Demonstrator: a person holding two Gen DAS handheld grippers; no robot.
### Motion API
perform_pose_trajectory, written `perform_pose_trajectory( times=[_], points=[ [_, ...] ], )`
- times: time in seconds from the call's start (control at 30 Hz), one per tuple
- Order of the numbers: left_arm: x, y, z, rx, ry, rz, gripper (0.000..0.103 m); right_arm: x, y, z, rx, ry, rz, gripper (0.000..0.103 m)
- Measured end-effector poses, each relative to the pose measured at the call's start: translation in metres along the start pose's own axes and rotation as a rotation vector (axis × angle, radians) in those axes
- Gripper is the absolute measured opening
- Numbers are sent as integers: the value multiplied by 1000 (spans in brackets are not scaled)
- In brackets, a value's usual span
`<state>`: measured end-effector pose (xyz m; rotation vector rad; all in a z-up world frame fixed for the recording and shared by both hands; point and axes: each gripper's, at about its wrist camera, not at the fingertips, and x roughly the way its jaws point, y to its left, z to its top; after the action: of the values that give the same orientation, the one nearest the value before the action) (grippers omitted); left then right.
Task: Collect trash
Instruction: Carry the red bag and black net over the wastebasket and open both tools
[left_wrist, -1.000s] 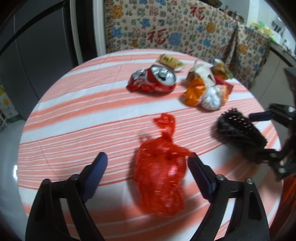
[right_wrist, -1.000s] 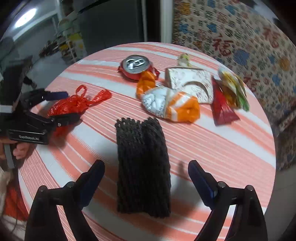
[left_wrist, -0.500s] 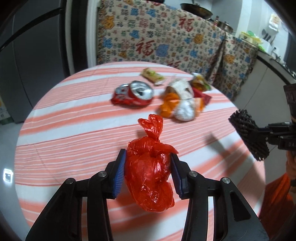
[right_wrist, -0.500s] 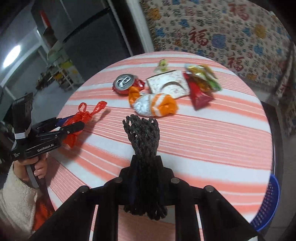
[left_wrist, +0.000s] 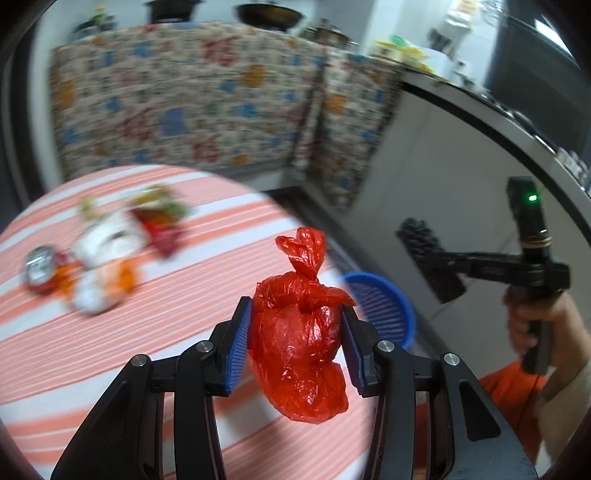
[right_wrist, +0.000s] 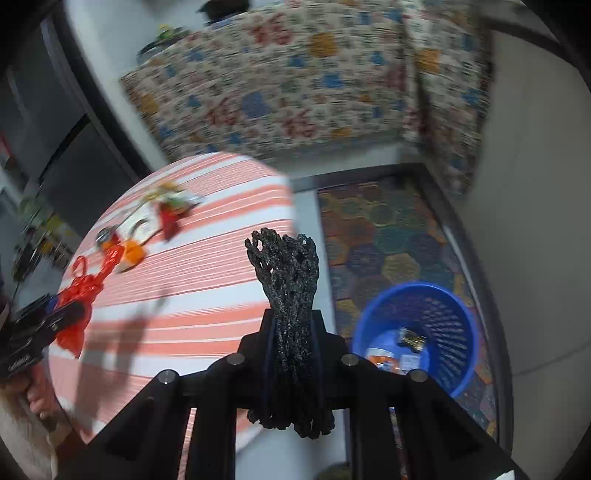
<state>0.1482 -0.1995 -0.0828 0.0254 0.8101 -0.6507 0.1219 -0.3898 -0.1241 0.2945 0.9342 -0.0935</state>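
Red plastic bag (left_wrist: 301, 332) sits clamped in the left hand-held gripper (left_wrist: 297, 332); black foam net (right_wrist: 291, 295) is pinched by the right hand-held gripper (right_wrist: 293, 343), both lifted clear of the tabletop (right_wrist: 207, 295), likely bound for the blue basket (right_wrist: 454, 306) at lower right.

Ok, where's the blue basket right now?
The blue basket stands on the patterned floor mat just off the table edge, lower right in the right wrist view, beside the black net held in the right gripper.
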Motion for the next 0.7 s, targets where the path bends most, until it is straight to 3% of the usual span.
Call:
perform_pose_trajectory(
  times=[0.17,0.3,0.5,0.7],
  points=[
    [60,-67,15,25,40,-73,46,2,-59,0,96,-21,-67,18],
    [110,-103,17,34,75,-89,46,10,-102,-2,155,-22,-85,18],
    [179,-122,3,1,141,-68,46,43,-165,-8,250,-13,-73,18],
    [234,-134,-12,4,200,-57,46,74,-201,-28,302,28,-55,18]
  ],
)
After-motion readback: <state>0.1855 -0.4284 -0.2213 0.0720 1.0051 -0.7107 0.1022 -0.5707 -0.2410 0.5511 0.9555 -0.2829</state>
